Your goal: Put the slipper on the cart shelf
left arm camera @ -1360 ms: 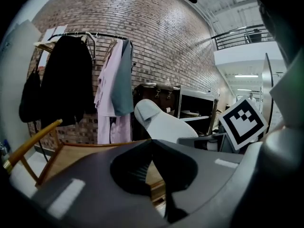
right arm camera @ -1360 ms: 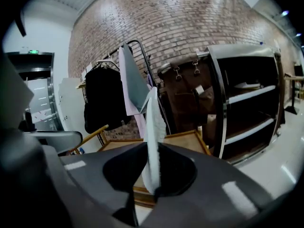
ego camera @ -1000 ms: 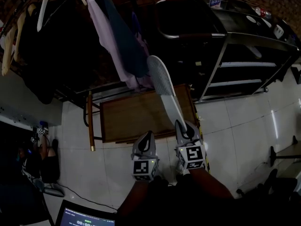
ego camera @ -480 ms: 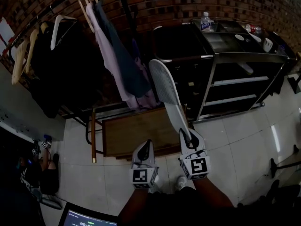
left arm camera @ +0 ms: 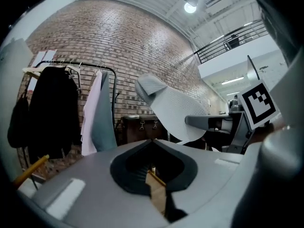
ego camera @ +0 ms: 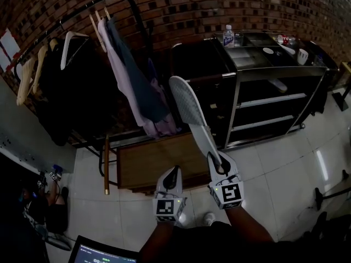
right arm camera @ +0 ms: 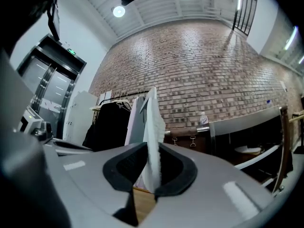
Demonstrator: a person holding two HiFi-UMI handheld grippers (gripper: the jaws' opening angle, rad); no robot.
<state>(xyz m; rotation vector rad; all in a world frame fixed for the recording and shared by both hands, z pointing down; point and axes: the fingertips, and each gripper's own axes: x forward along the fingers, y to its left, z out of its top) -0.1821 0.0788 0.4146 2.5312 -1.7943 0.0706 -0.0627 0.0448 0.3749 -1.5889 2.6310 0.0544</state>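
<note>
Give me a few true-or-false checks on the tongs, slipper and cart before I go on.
1. The right tongs grip the slipper. True.
2. The slipper lies on a cart shelf. False: it is held up in the air, not on the cart.
3. The left tongs also grip the slipper. False: they are shut and empty.
4. A bottle stands on the cart's top. True.
</note>
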